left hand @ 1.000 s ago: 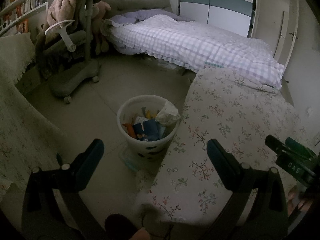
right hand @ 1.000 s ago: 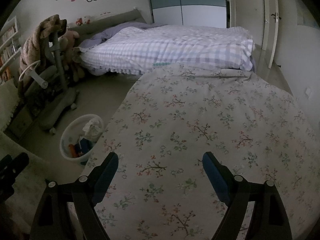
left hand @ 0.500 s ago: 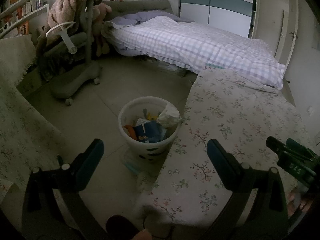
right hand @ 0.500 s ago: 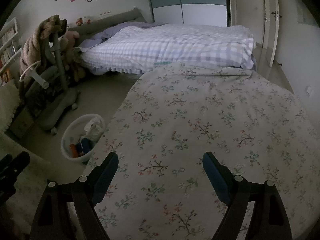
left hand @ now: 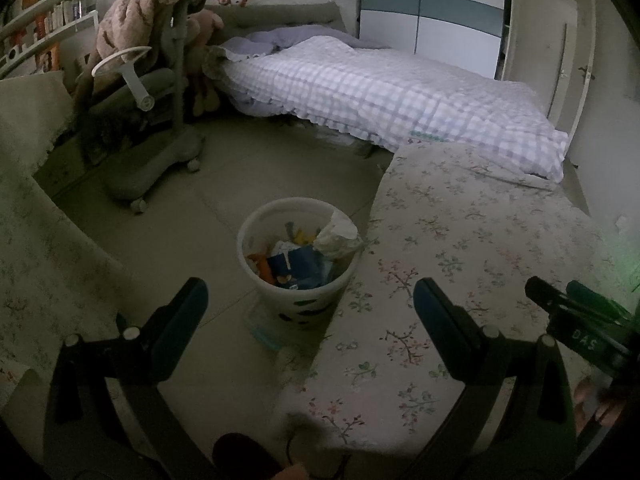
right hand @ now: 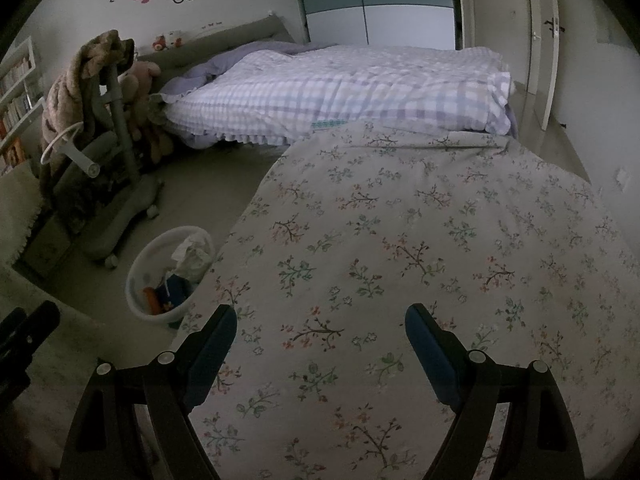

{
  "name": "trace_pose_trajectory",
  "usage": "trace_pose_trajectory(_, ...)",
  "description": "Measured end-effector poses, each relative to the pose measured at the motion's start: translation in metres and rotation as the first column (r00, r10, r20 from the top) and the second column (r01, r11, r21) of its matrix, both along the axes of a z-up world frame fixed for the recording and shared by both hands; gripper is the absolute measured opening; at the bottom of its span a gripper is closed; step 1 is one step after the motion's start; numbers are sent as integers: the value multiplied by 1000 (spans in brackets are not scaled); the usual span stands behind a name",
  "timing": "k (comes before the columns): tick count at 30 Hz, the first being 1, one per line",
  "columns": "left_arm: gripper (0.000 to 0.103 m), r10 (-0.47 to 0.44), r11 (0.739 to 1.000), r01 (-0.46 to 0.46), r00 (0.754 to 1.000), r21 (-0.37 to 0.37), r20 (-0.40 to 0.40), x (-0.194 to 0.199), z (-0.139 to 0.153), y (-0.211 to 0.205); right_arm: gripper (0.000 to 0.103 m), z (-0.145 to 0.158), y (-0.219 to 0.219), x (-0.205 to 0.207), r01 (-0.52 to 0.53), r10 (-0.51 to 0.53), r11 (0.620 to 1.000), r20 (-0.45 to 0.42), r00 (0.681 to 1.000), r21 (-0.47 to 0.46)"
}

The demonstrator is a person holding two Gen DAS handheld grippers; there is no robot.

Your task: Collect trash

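Observation:
A white trash bin (left hand: 256,240) stands on the floor beside the floral-covered table (left hand: 460,240). It holds a crumpled white tissue (left hand: 338,236), blue packets and orange scraps. My left gripper (left hand: 310,308) is open and empty, above and just in front of the bin. My right gripper (right hand: 320,332) is open and empty over the floral cloth (right hand: 420,240); the bin (right hand: 138,276) lies to its lower left. The right gripper's body also shows at the right edge of the left wrist view (left hand: 580,320).
A bed with a checked quilt (left hand: 380,92) stands behind. A grey wheeled chair draped with a brown blanket (left hand: 148,92) stands at the left. Another cloth-covered surface (left hand: 36,232) is at the near left. A wardrobe (right hand: 376,4) and a door stand at the back.
Both views have shifted slightly; the bin sits a little lower and closer in the left wrist view. Both grippers stay open and empty.

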State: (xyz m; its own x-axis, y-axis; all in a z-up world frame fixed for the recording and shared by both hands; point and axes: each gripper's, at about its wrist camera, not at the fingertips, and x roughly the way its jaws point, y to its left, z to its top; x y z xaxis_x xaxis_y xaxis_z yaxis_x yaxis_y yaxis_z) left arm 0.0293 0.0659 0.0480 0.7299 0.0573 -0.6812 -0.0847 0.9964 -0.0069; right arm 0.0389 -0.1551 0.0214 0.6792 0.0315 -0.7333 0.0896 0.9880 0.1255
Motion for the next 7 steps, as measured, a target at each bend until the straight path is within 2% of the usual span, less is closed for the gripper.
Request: trace_pose_trajectory(7, 102, -10, 1000, 10, 1000, -3, 2, -1, 0, -2, 88, 0, 2, 0, 1, -1, 1000, -2, 1000, 3)
